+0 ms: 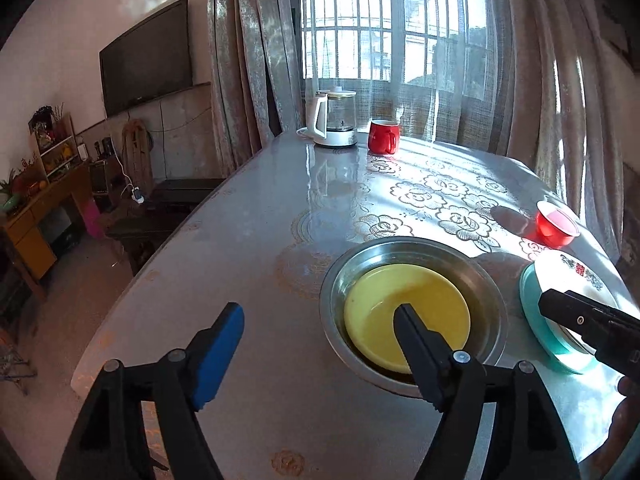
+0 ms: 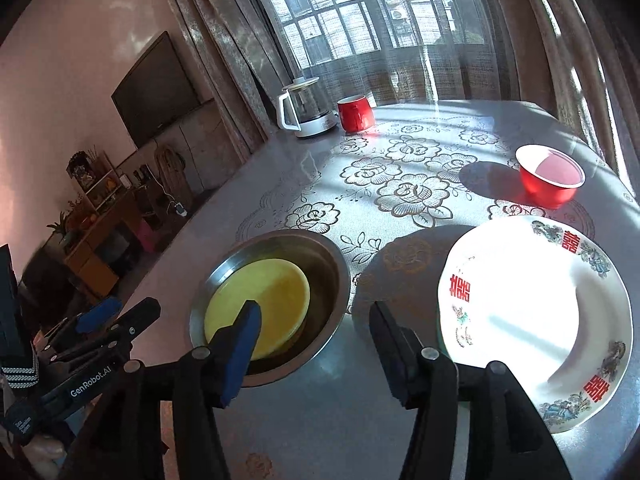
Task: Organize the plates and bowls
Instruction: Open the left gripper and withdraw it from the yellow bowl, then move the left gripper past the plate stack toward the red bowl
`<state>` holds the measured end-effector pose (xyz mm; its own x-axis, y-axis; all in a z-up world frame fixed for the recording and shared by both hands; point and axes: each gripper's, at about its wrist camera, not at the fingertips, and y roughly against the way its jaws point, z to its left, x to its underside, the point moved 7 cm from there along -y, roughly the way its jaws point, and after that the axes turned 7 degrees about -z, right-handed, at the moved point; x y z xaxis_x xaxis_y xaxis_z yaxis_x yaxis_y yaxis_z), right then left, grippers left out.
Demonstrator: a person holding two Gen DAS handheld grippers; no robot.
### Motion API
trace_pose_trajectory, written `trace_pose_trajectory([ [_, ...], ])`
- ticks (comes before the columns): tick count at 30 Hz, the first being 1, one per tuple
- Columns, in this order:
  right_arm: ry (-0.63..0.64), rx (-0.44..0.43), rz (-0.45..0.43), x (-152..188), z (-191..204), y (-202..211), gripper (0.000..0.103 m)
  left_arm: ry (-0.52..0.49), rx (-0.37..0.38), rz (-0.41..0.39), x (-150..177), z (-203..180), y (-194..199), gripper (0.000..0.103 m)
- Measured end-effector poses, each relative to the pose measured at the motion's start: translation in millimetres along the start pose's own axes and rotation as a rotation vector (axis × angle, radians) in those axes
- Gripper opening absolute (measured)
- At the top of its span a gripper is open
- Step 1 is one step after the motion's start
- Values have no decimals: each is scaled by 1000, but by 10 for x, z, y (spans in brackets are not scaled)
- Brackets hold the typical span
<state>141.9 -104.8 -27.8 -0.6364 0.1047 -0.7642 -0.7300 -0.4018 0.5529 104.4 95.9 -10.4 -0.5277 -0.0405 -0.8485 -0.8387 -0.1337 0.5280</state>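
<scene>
- Since everything hinges on where the white patterned plate [image 2: 536, 320] sits: just ahead and to the right of the right gripper [image 2: 316, 344], nearly level with the right finger, stacked on a teal plate [image 1: 536, 320] that only shows in the left wrist view.
- Round, so no long axis to line up with; nearest rim faces the right gripper, looks like the natural bite point.
- Right gripper: spread wide, nothing between the pads, hovering over bare tabletop [image 2: 320, 420] between the two stacks.
- Left gripper [image 1: 320, 332]: also wide open and empty, right finger over the yellow plate [image 1: 404, 316], left finger out over the table.
- Yellow plate lying inside the steel bowl [image 1: 412, 256], just ahead of the left gripper, so closer to that hand than the right.
- Red bowl [image 2: 550, 176] further back on the right, well apart from both stacks, probably a right-hand job.
- Count: three plates (yellow, teal, white), two bowls (steel, red).
- Off-task at the far edge: one glass kettle [image 2: 306, 108], one red mug [image 2: 355, 113], side by side.
</scene>
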Motion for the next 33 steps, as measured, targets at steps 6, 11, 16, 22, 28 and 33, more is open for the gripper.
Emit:
trace_pose_trajectory([
  [6, -34, 12, -15, 36, -177, 132, 57, -39, 5, -12, 17, -159, 91, 78],
  [11, -55, 34, -36, 29, -312, 236, 57, -70, 22, -23, 11, -280, 162, 78],
  [16, -107, 46, -55, 14, -468, 326, 57, -103, 44, -31, -18, -426, 189, 78],
  [22, -123, 64, -72, -1, -645, 454, 57, -137, 69, -34, -50, -593, 182, 78],
  [28, -161, 97, -85, -32, -871, 536, 57, -183, 102, -35, -71, -828, 151, 78],
  [33, -189, 122, -104, -80, -1067, 613, 57, -221, 138, -34, -84, -1066, 107, 78],
])
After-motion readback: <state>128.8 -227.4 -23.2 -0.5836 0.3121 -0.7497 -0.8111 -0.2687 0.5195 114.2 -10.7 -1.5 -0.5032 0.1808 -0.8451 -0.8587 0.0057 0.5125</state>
